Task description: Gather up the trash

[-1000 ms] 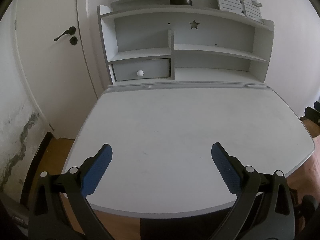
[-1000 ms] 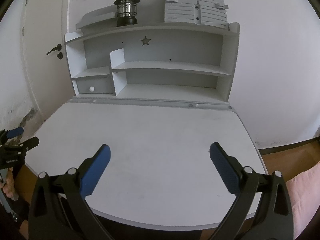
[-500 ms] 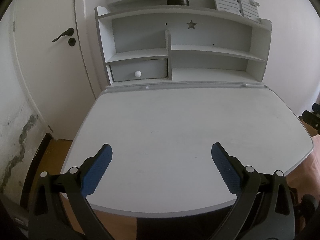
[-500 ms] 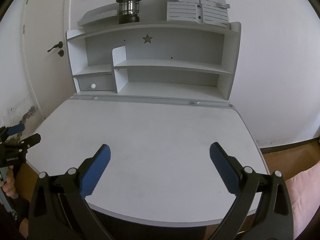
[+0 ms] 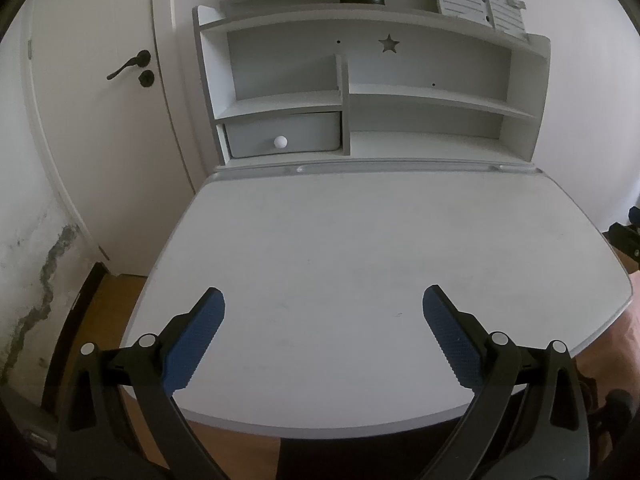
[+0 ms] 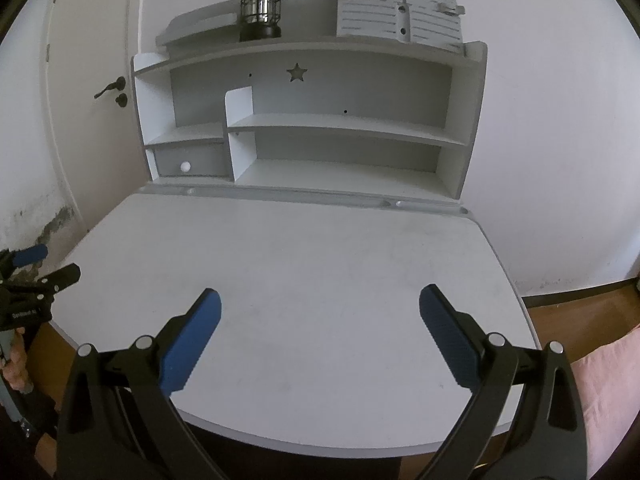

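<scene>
No trash shows in either view. My left gripper [image 5: 322, 306] hangs open over the front edge of a white desk [image 5: 360, 240], its blue pads [image 5: 196, 340] wide apart with nothing between them. My right gripper [image 6: 320, 308] is open too, above the same desk [image 6: 300, 260] near its front edge, and holds nothing. In the right wrist view the left gripper [image 6: 28, 276] appears at the far left edge. In the left wrist view a bit of the right gripper [image 5: 628, 236] peeks in at the right edge.
A white shelf unit [image 5: 400, 92] stands at the desk's back, with a small drawer [image 5: 282, 136], a black lantern [image 6: 260, 12] and a slatted grey panel [image 6: 400, 12] on top. A white door [image 5: 100, 100] is left of it. A pink cushion [image 6: 608, 392] lies at the right.
Both grippers have drifted slightly, so the desk and shelf sit a little differently in each view. Both stay open and hold nothing.
</scene>
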### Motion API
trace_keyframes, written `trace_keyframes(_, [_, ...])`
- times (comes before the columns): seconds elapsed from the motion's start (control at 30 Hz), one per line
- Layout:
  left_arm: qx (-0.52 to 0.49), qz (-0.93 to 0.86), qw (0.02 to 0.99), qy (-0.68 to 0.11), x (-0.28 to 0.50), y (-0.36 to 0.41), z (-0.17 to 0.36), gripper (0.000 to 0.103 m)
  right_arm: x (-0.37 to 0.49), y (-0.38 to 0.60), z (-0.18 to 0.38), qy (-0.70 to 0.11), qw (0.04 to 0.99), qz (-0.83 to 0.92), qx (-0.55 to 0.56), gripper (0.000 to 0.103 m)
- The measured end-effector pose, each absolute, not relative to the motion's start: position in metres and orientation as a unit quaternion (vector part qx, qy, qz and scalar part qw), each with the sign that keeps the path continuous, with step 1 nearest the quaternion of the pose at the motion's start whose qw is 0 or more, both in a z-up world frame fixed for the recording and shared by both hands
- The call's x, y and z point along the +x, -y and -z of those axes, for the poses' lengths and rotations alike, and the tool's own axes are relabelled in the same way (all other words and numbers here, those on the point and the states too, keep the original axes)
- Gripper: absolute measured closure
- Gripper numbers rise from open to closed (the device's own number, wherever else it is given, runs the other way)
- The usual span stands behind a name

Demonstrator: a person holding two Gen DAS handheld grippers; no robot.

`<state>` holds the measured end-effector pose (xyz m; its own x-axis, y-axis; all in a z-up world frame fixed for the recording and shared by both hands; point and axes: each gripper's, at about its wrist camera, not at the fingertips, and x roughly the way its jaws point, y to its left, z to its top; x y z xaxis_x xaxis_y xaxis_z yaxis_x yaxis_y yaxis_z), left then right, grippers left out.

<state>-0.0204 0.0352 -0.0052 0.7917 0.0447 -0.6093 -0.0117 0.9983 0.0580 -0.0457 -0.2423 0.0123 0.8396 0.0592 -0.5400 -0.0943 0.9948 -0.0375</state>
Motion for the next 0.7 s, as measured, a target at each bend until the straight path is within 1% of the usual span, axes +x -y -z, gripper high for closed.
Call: trace_keyframes(0.7, [0.029, -0.011, 0.944, -0.328, -0.0200, -0.0300, 0.0091, 0.007, -0.0427, 0.2391, -0.0092, -0.280, 0.959, -0.032, -0.029, 0.007])
